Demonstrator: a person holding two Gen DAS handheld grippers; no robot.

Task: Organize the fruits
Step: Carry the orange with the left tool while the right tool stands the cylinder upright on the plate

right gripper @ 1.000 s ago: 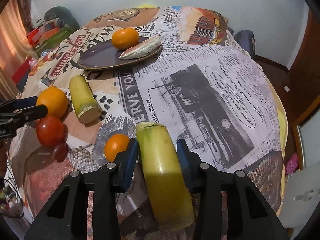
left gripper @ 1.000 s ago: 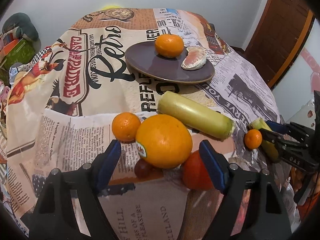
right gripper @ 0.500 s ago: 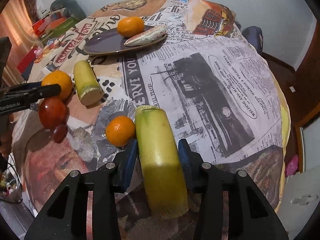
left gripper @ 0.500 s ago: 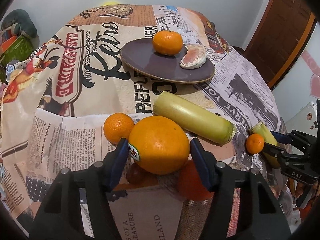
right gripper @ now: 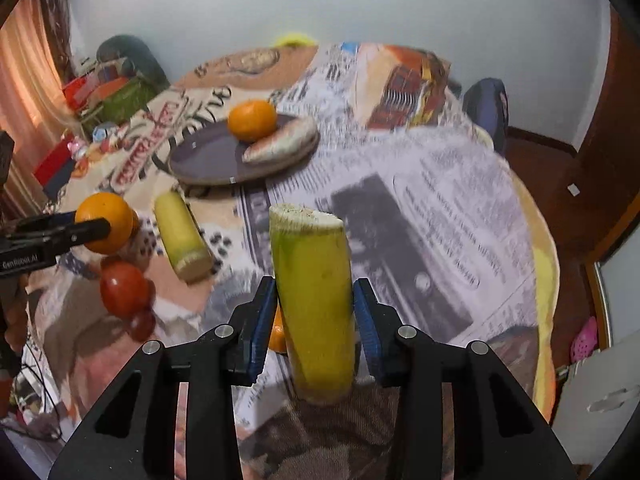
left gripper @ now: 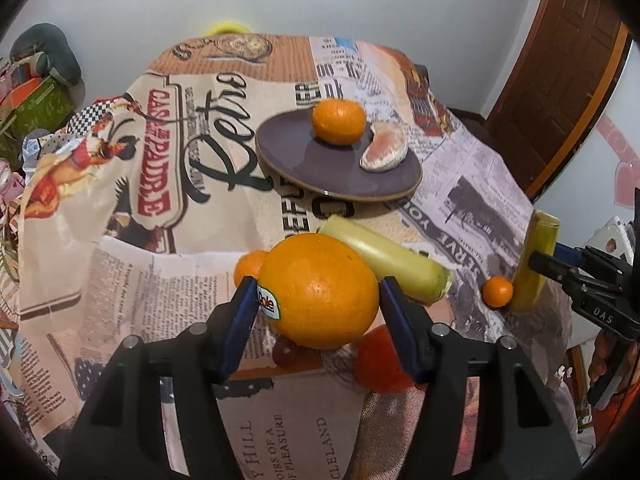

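Observation:
My left gripper (left gripper: 318,308) is shut on a large orange (left gripper: 320,290) with a sticker and holds it above the table. My right gripper (right gripper: 314,312) is shut on a yellow-green stalk piece (right gripper: 314,300), tilted up off the table. The dark plate (left gripper: 304,160) further back holds a mandarin (left gripper: 338,121) and a peeled citrus segment (left gripper: 384,146). A second stalk piece (left gripper: 384,258) lies in front of the plate. A small mandarin (left gripper: 497,291), another mandarin (left gripper: 248,266), a red tomato (left gripper: 380,360) and a dark grape (left gripper: 285,352) lie on the cloth.
The round table wears a printed newspaper-pattern cloth (left gripper: 160,184). Cluttered boxes and bags (right gripper: 108,88) stand beyond the far left edge. A blue chair (right gripper: 486,108) sits at the far right. A wooden door (left gripper: 560,80) is on the right.
My left gripper closed on the large orange and lifted it. My right gripper raised the stalk piece off the table and tilted it upward.

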